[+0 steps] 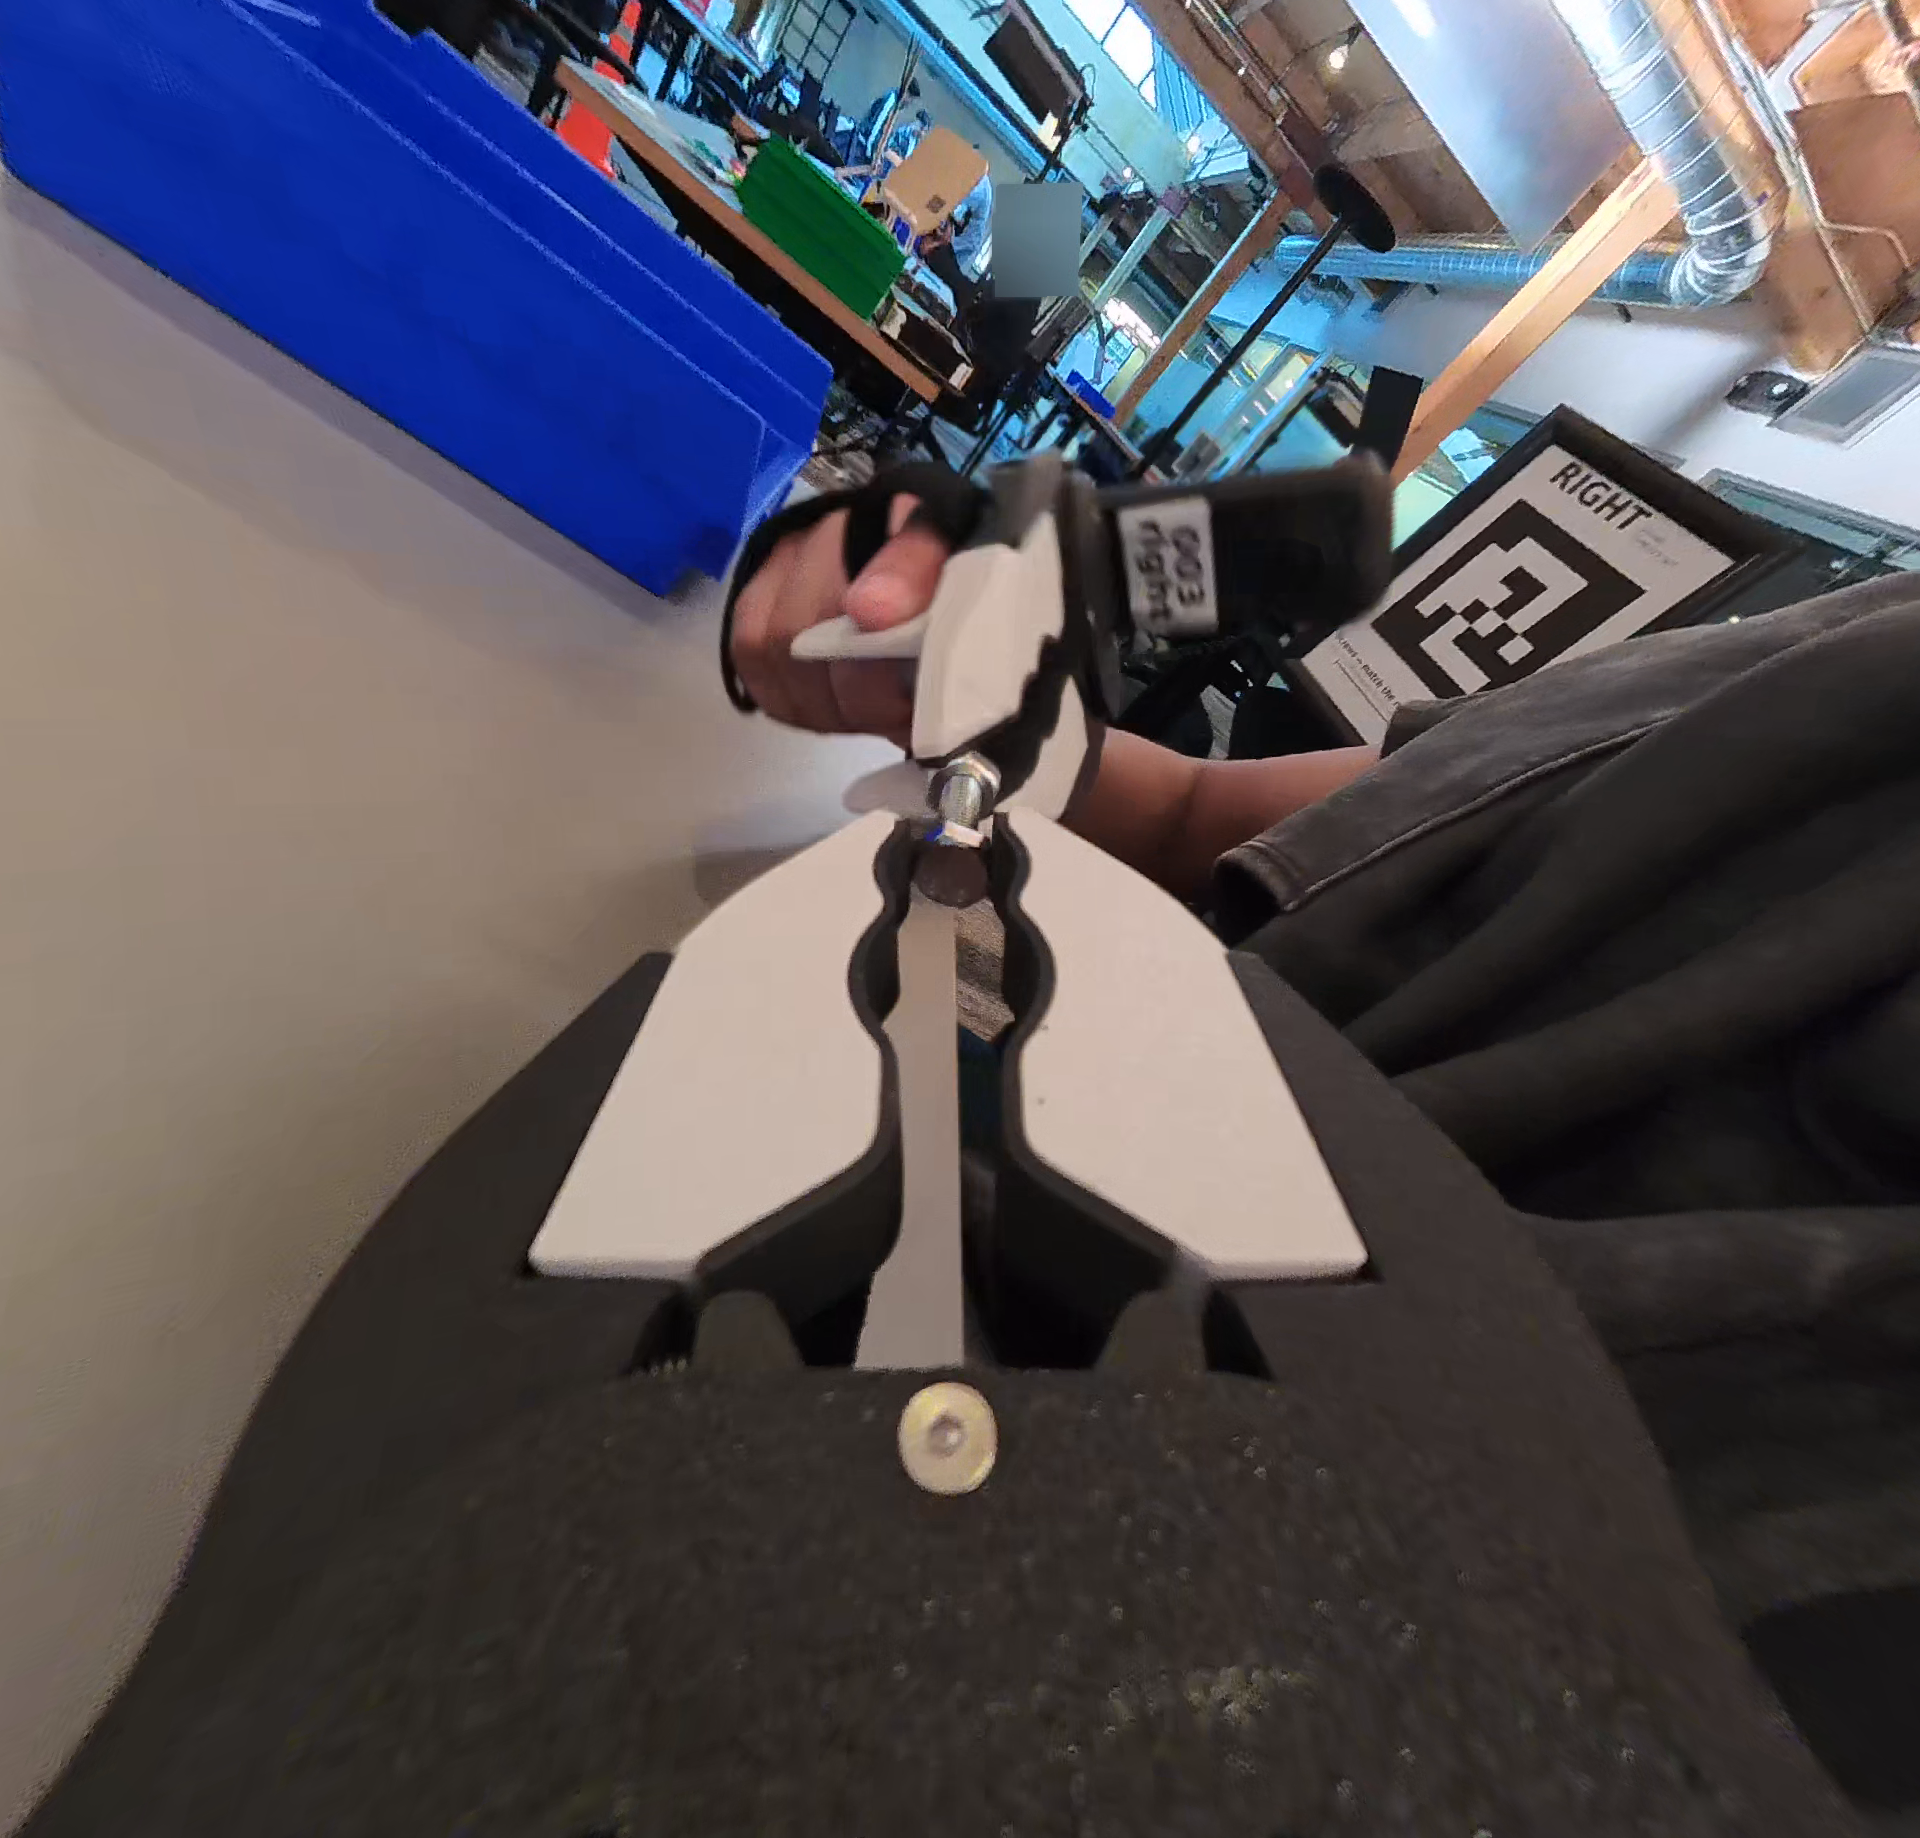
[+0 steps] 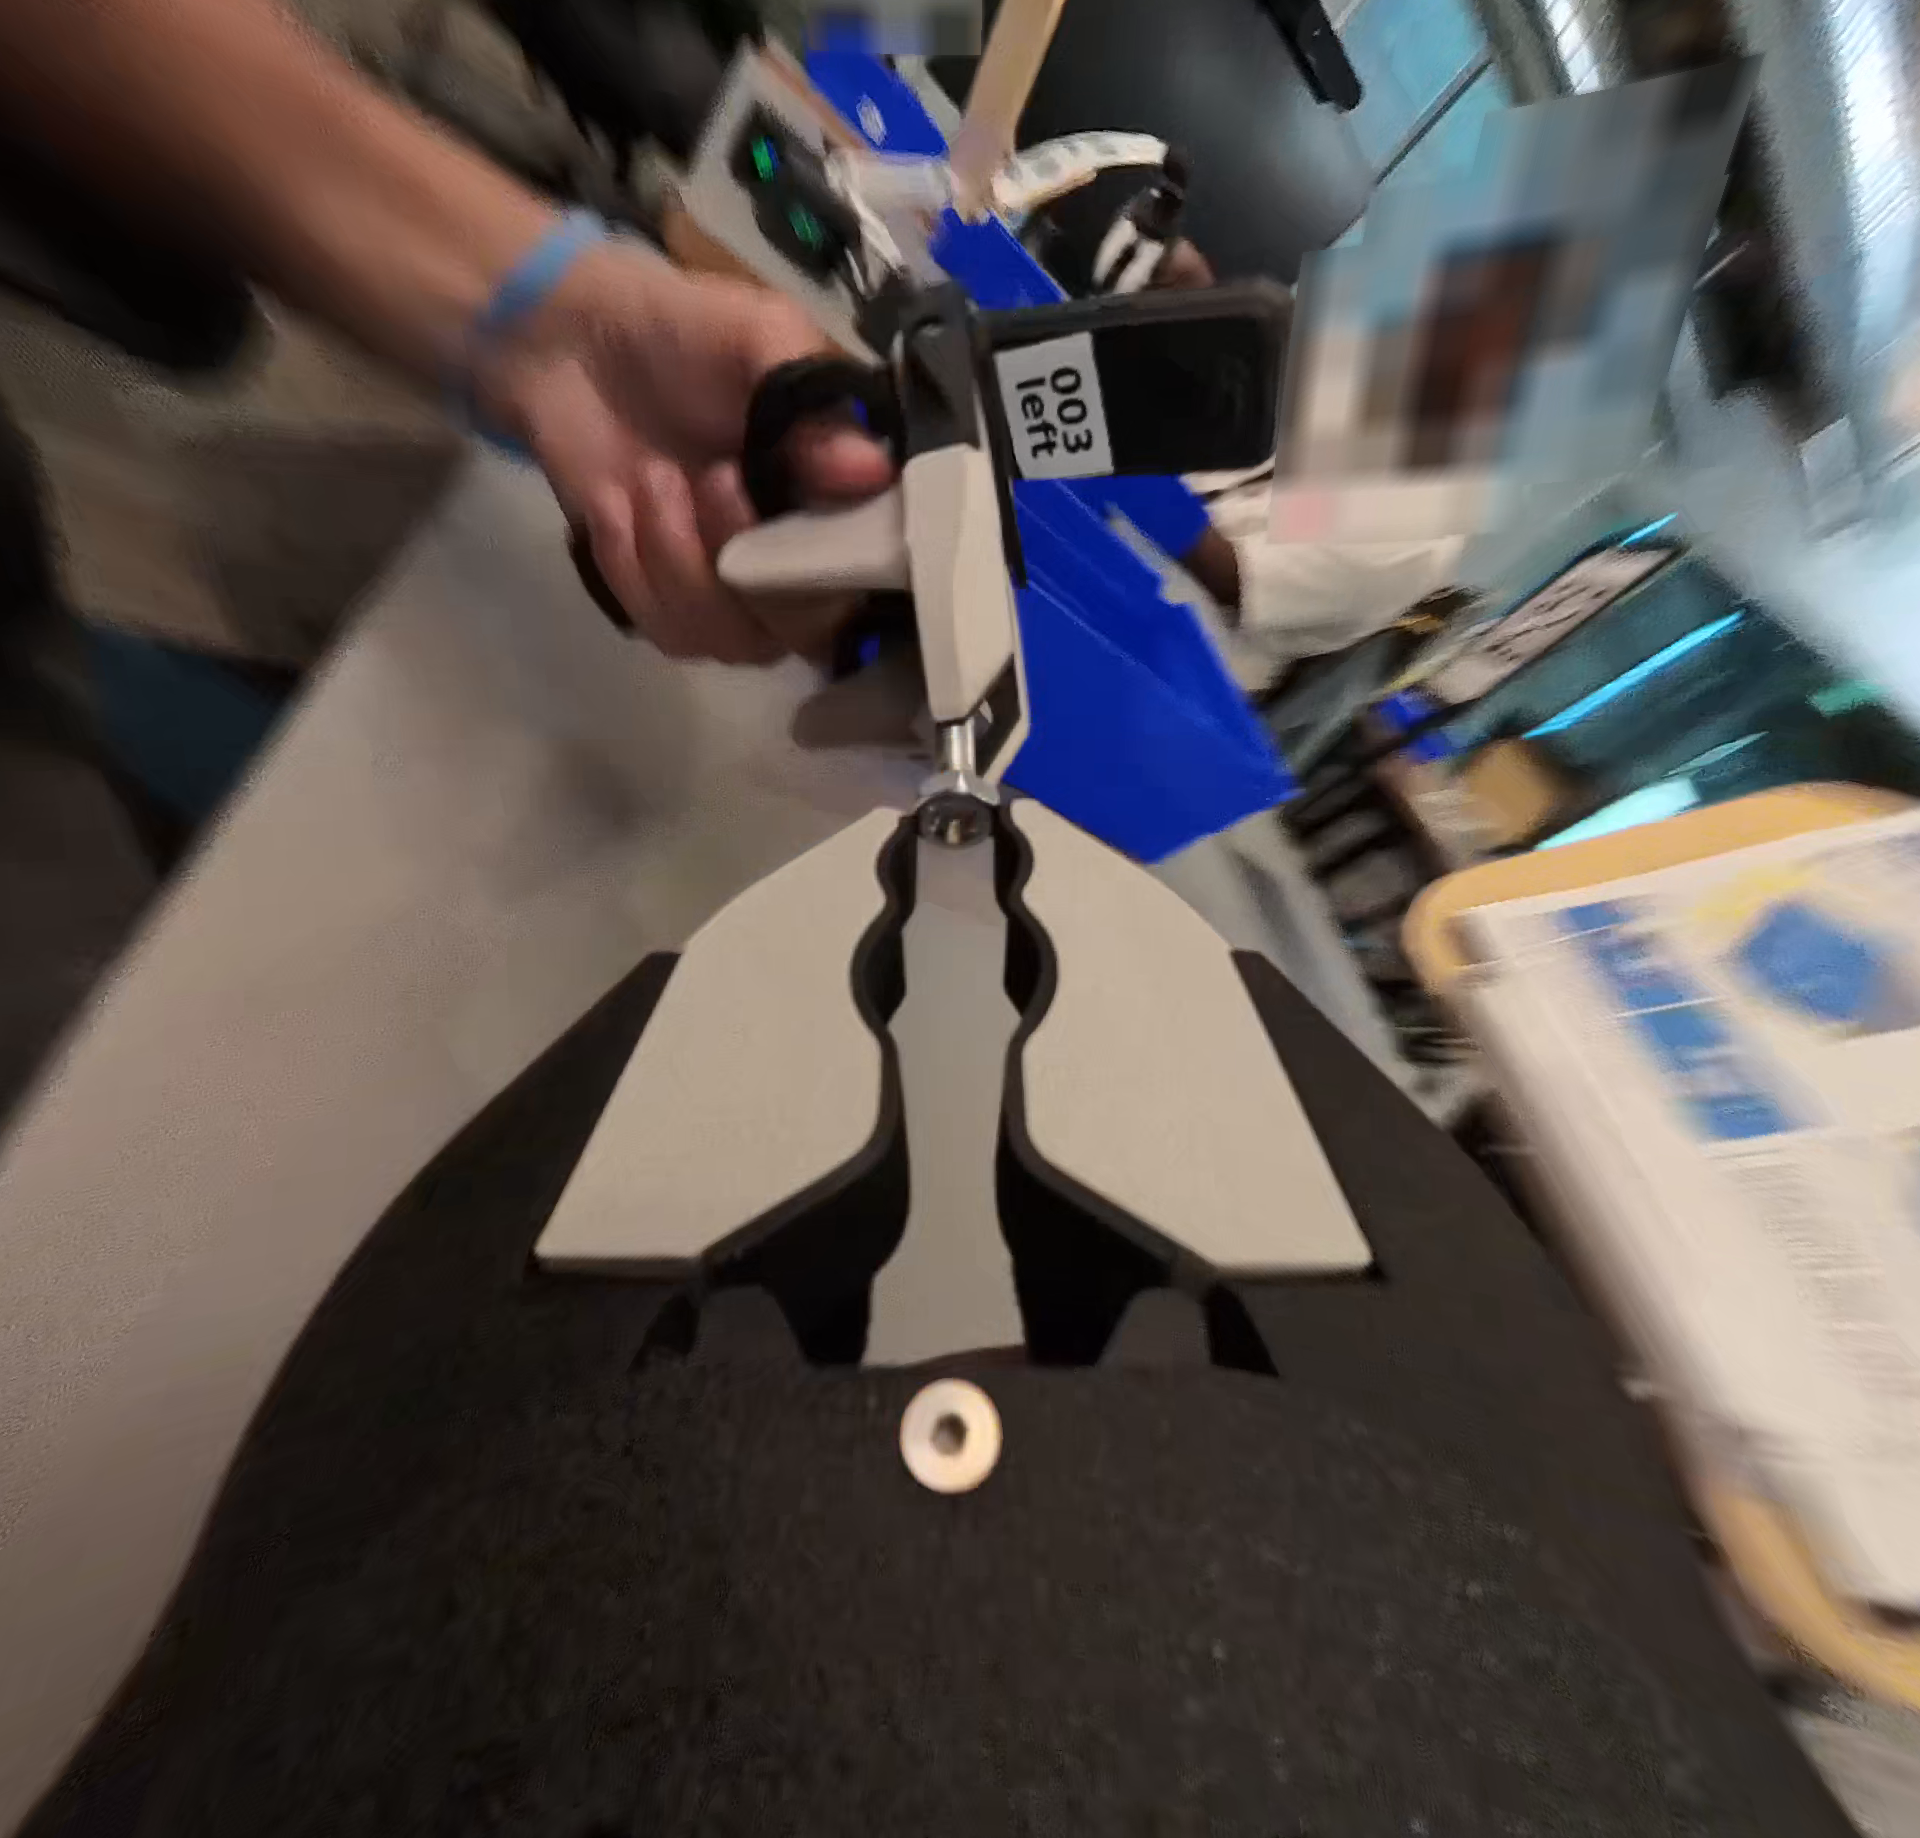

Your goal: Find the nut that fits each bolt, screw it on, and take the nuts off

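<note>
in the left wrist view our left gripper [image 1: 951, 848] reaches forward over the pale table [image 1: 260, 853], its white fingers [image 1: 790, 1040] drawn nearly together and pinching the dark head of the bolt [image 1: 961, 806] at their tips. the threaded silver shank sticks out past the tips, straight into the right gripper [image 1: 971, 765], which meets it nose to nose, a bare hand [image 1: 821, 635] wrapped round its handle and a dark sleeve [image 1: 1507, 801] trailing off to the right. in the right wrist view our right gripper [image 2: 956, 812] is likewise almost closed, tips clamped on what looks like the nut [image 2: 954, 820], though blur makes that hard to confirm. the bolt's shank [image 2: 954, 749] runs from there into the left gripper [image 2: 961, 718]. farther off lies a blue bin [image 1: 416, 261].
</note>
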`<state>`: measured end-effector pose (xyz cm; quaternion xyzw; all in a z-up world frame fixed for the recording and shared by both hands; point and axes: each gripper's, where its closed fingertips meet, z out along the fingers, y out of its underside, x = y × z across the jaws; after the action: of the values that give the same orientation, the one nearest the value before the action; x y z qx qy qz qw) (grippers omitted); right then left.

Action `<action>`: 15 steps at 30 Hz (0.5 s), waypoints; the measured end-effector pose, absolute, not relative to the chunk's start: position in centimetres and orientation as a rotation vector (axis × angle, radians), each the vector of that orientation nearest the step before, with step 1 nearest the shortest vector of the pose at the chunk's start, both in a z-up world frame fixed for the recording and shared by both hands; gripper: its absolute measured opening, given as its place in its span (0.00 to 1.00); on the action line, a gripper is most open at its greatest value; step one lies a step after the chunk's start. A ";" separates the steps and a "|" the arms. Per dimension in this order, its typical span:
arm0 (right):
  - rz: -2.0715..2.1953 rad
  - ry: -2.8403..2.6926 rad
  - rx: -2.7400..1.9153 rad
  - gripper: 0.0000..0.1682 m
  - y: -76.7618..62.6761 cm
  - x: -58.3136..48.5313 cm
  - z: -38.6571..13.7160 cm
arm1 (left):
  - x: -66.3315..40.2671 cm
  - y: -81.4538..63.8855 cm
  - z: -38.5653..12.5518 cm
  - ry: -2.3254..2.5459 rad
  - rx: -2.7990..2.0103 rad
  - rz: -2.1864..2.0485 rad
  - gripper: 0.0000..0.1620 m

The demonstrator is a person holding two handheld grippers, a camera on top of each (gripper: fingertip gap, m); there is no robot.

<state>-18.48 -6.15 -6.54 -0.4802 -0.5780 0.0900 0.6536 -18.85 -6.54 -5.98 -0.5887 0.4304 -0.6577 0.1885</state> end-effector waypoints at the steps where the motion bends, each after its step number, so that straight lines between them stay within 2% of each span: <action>1: 0.031 -1.348 -1.013 0.09 -6.2 -18.4 -6.5 | -18.8 -6.7 -6.0 1.211 -1.670 -1.866 0.09; 5: -0.493 -1.432 -0.713 0.08 -6.7 -18.3 -6.5 | -18.9 -7.2 -6.3 1.218 -1.742 -1.927 0.09; 10: -0.684 -1.421 -0.531 0.08 -6.9 -18.1 -6.9 | -18.7 -7.5 -6.9 1.211 -1.821 -1.955 0.09; 13: -0.394 -1.350 -0.754 0.09 -6.6 -18.2 -7.4 | -18.7 -7.1 -7.0 1.237 -1.780 -1.867 0.09; 15: -0.149 -1.280 -0.855 0.21 -7.2 -18.6 -6.4 | -18.9 -6.8 -6.5 1.235 -1.728 -1.828 0.09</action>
<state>-18.59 -7.21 -6.43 -0.3862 -0.5780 -0.0672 0.7157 -18.86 -6.75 -6.47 -0.6078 0.4344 -0.6429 0.1689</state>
